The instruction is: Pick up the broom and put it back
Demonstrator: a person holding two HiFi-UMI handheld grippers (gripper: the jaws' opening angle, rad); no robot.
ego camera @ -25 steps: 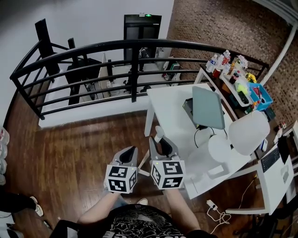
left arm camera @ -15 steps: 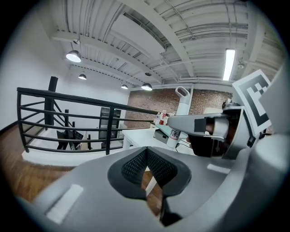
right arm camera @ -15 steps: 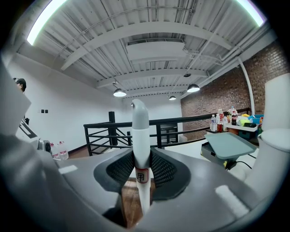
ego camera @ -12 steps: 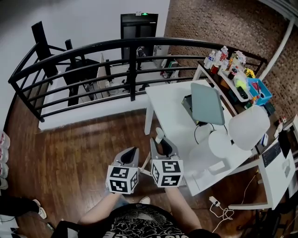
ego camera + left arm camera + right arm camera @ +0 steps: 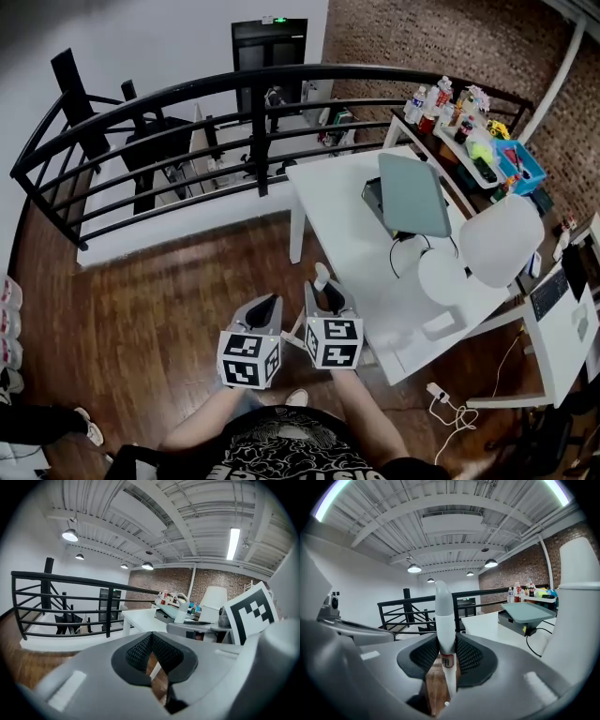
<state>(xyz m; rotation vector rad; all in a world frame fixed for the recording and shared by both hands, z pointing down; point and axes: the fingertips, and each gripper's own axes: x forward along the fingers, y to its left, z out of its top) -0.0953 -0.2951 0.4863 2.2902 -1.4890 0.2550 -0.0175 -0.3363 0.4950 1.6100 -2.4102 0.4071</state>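
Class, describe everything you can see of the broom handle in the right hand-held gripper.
The broom handle is a smooth, white, plastic-looking tube with a rounded top. It stands nearly upright, clamped between the black ribbed pads of the right hand-held gripper. A thicker upper sleeve steps down to a thinner shaft bearing a small red-edged label. In the head view its tip rises above the gripper; the brush end is hidden.

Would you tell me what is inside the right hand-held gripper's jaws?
The white broom handle, gripped between the pads; its brush end is hidden below the right hand-held gripper.
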